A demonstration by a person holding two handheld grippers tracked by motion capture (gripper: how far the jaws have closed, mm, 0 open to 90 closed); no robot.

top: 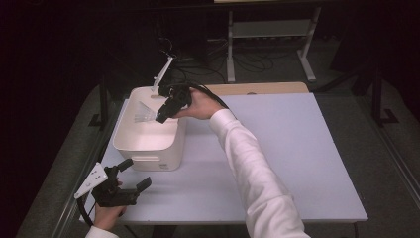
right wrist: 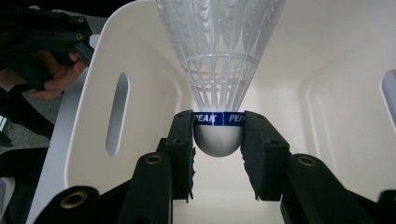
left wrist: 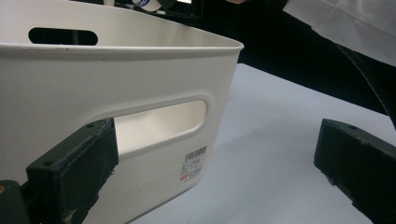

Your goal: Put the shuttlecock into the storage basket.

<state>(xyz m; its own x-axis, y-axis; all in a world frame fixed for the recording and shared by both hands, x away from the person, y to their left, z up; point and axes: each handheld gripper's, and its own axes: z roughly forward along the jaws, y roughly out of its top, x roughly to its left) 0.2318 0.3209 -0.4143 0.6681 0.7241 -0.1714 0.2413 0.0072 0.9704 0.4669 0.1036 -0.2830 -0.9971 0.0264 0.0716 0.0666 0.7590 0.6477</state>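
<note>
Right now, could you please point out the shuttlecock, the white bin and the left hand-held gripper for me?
shuttlecock [right wrist: 218,140]: right gripper view, on its white rounded cork.
white bin [top: 148,144]: high view, on its near rim.
left hand-held gripper [top: 136,174]: high view, midway between its open jaw tips.

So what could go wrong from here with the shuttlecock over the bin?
1. The right gripper pinches the shuttlecock only at its rounded cork base, so it could slip or twist out early.
2. It hangs near the white bin's far rim in the high view; released there, the light skirt might drift and land outside.
3. The left gripper sits open beside the bin, not holding it, so a knock could shift it.
</note>
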